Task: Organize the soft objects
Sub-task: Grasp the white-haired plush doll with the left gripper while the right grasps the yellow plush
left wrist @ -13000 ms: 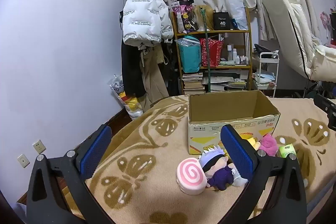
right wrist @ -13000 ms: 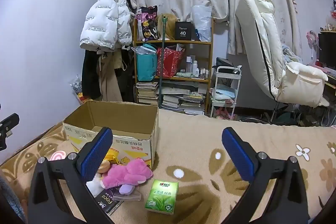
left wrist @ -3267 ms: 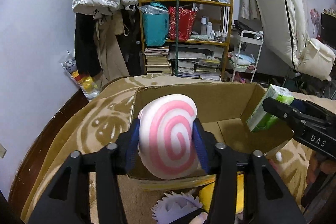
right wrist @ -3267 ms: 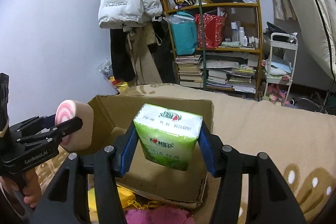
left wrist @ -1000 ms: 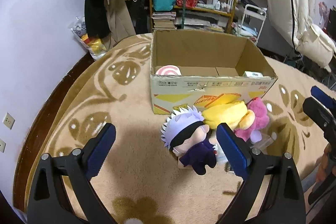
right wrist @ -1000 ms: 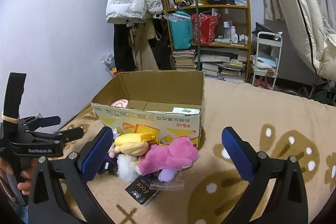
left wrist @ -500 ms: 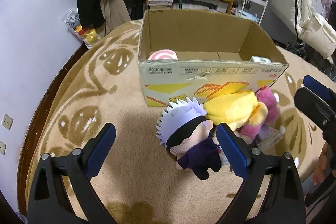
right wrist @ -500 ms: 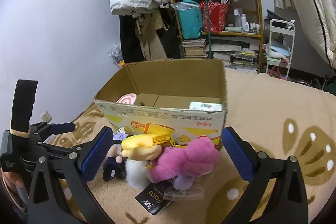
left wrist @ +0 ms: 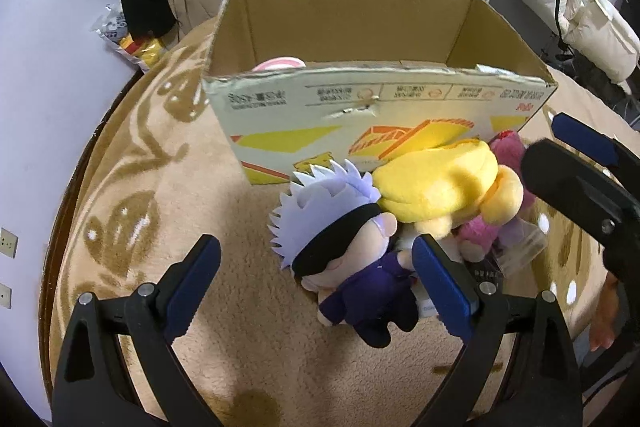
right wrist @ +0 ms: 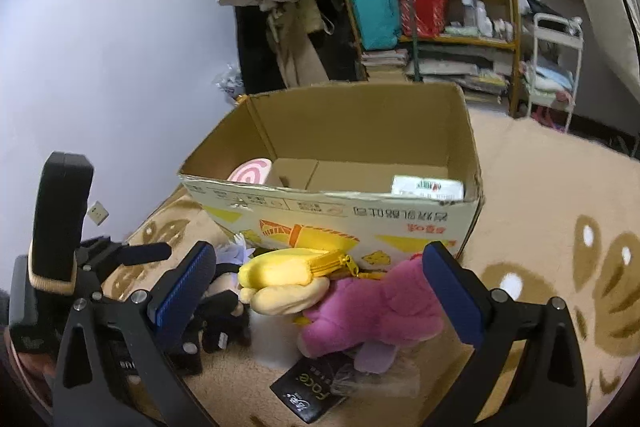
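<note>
The soft toys lie in a heap right in front of the open brown cardboard box [left wrist: 380,107]. The left hand-held gripper [left wrist: 316,283] is wide open and empty, around the white-haired plush doll in purple clothes [left wrist: 344,247]. The right hand-held gripper [right wrist: 320,291] is wide open and empty too, around the pink plush toy [right wrist: 376,311] and the yellow plush pouch with a zipper [right wrist: 288,271]. It would be best to squeeze each toy at its fat middle, then lift it high over the box wall.

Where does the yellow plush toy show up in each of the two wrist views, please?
Left wrist view: the yellow plush toy is right of centre, beside the white-haired doll, below the cardboard box.
Right wrist view: it is low, left of centre, against the pink plush toy.
Shared landmark: the cardboard box.
</note>
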Demonstrator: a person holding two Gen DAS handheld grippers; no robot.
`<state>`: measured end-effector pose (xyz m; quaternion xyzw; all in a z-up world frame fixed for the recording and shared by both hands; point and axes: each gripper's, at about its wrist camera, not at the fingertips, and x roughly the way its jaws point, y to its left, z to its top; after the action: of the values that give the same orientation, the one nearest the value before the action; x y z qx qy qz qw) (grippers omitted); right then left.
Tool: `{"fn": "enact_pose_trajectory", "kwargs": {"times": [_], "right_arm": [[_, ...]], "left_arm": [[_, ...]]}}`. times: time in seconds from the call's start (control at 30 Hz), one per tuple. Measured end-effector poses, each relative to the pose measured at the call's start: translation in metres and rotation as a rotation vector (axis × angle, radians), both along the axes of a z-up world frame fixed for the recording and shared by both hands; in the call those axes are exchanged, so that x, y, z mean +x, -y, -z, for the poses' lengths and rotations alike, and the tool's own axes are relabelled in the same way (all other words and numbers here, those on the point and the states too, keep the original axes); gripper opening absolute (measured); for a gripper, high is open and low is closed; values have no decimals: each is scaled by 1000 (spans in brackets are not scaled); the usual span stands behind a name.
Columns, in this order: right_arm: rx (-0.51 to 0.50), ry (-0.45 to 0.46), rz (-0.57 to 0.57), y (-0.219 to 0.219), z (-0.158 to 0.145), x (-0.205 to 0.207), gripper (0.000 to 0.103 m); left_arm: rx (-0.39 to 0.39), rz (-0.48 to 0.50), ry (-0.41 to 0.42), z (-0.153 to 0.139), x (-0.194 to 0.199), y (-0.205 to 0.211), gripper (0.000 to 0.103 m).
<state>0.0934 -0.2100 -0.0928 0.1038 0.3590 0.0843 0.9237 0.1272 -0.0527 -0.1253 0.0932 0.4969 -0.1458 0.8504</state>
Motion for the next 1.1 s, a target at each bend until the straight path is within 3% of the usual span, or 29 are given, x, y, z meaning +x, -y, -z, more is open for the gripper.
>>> {"fn": "enact_pose_trajectory", "kwargs": {"times": [0.4, 0.63, 0.87, 1.0, 1.1], "right_arm": [[21, -91, -53, -19, 23, 21, 98], [60, -151, -66, -20, 35, 28, 77], [51, -169, -87, -25, 37, 30, 65], [42, -166, -92, -28, 38, 30, 64], [55, -165, -88, -25, 37, 29, 64]], "left_arm": [[-45, 2, -30, 5, 6, -2, 96], [-55, 7, -66, 13, 10, 1, 96], [-30, 6, -148, 35, 17, 6, 96], [-74, -7, -181, 41, 21, 3, 95], [-132, -45, -200, 40, 24, -8, 86]]}}
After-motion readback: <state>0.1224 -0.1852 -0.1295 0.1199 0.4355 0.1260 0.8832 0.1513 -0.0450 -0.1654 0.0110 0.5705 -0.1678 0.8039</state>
